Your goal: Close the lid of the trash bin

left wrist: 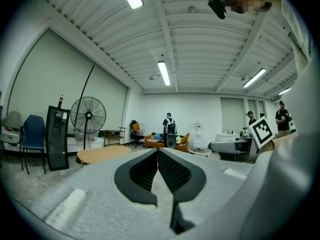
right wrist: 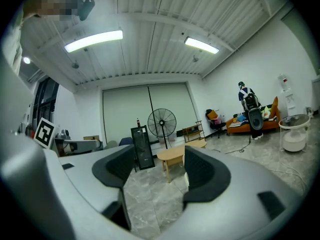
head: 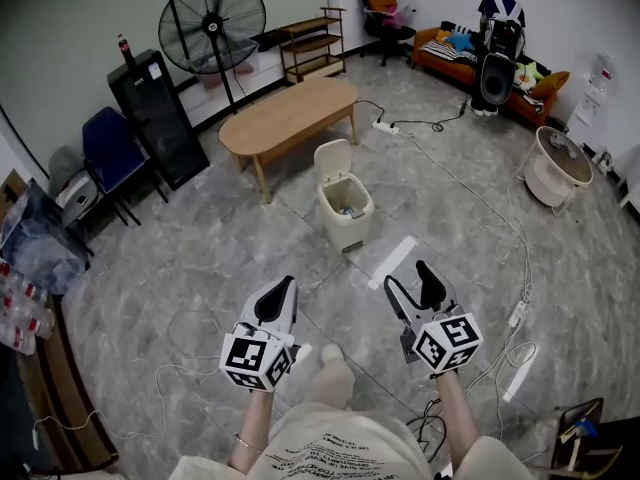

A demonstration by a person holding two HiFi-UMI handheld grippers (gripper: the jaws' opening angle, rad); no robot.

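Honestly, the trash bin (head: 347, 218) looks like a light, thin plastic thing. It's cream coloured and stands on the floor (head: 200, 268). Its lid (head: 333, 158) is flipped up at the bin's far edge and leans back toward the wooden table (head: 290, 113) just beyond the bin. There's something inside the bin, but I can't tell what.

My guess is the lid weighs next to nothing and swings freely on its hinge, so no real grab is needed. I'd catch its top free edge, the part furthest from the hinge, and tip it forward and down over the bin's opening. It's smooth plastic and the pads could slide on it, so a nudge from behind probably beats a pinch. Push too hard and the whole bin might scoot or tip.

Both tongs are well short of the bin, on its near side. The left tongs (head: 283, 293) are pressed together with nothing in them. The right tongs (head: 409, 283) are spread wide and empty.
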